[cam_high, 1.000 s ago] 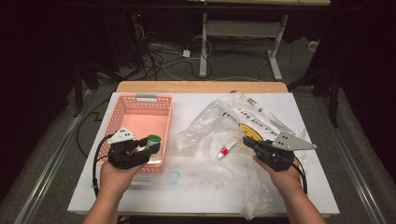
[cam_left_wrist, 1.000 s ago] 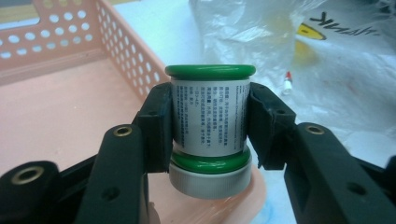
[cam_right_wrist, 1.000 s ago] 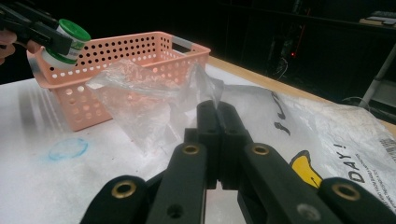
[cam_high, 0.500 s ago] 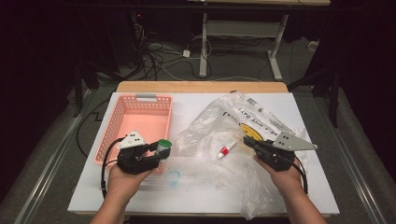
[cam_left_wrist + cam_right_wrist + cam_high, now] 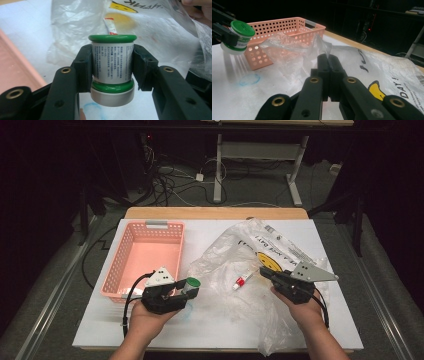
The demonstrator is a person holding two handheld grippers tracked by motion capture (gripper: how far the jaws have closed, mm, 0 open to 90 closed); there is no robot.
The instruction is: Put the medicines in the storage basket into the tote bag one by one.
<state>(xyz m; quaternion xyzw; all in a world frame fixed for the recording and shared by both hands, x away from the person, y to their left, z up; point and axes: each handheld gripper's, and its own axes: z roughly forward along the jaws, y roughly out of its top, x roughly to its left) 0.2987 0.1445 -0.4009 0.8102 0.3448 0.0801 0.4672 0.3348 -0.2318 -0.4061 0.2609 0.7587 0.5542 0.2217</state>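
My left gripper [image 5: 186,290] is shut on a small jar [image 5: 112,67] with a green cap, a white printed label and a white base. It hangs just above the white table, right of the basket's near corner; the jar [image 5: 239,37] also appears far left in the right gripper view. My right gripper [image 5: 328,65] is shut on a fold of the clear plastic bag [image 5: 260,270], which bears a yellow smiley and black print. A small red-and-white tube [image 5: 242,281] lies inside the bag, also seen as the tube [image 5: 110,25] beyond the jar.
A pink perforated basket [image 5: 131,251] with a grey handle stands at the left of the white table [image 5: 210,325]. A faint blue ring mark [image 5: 249,79] is on the table near the front. Dark floor, cables and a desk frame lie beyond the wooden far edge.
My left gripper has carried the jar rightward, from over the basket's near edge to just right of it, toward the bag. The right gripper has stayed put holding the bag.
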